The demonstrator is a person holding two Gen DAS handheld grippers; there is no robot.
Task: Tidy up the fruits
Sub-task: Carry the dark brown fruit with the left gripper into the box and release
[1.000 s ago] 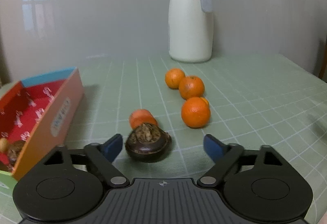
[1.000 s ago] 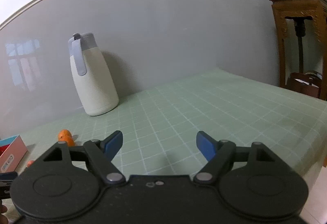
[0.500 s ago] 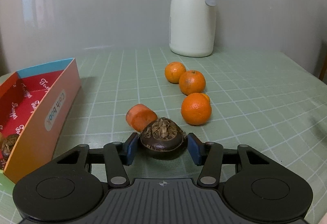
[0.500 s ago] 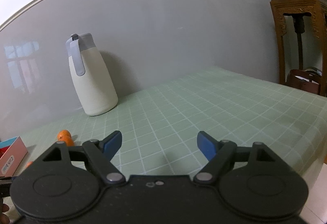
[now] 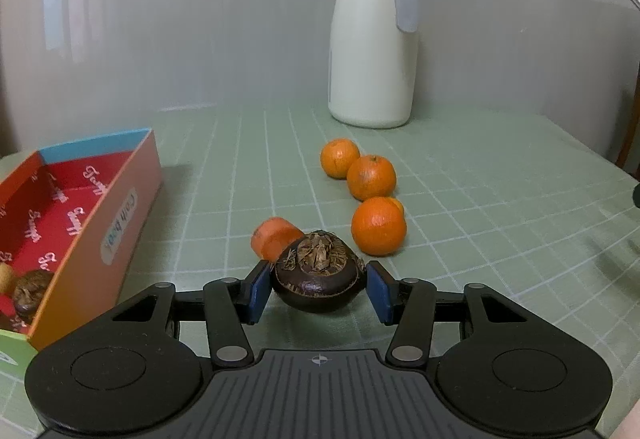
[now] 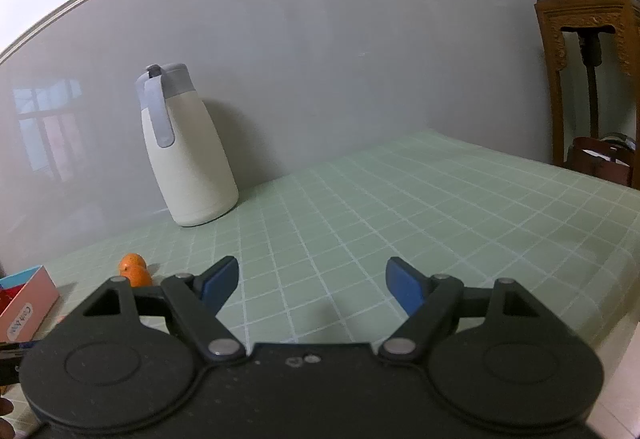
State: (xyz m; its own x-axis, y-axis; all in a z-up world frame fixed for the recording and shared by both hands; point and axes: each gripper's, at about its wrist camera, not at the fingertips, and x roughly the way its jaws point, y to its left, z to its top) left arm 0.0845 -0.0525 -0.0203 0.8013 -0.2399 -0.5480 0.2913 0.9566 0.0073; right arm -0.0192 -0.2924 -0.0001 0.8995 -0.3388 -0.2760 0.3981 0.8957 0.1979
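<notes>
Dark round fruit [image 5: 318,279], dry flaky crown on top, clamped between blue pads of left gripper [image 5: 318,289] above green checked table [image 5: 500,199]. Red-lined cardboard box [image 5: 80,207] at left: similar brown fruit [image 5: 30,293] inside. Right gripper [image 6: 310,285] spread wide, empty.

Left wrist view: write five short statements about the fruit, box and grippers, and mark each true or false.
1. The left gripper is clamped on the dark brown mangosteen. True.
2. The right gripper holds an orange. False: its jaws are open and empty.
3. The white jug with a grey lid lies on its side. False: it stands upright.
4. The red-lined cardboard box already holds fruit. True.
5. All round oranges are in the box. False: several sit on the green checked tablecloth.
</notes>
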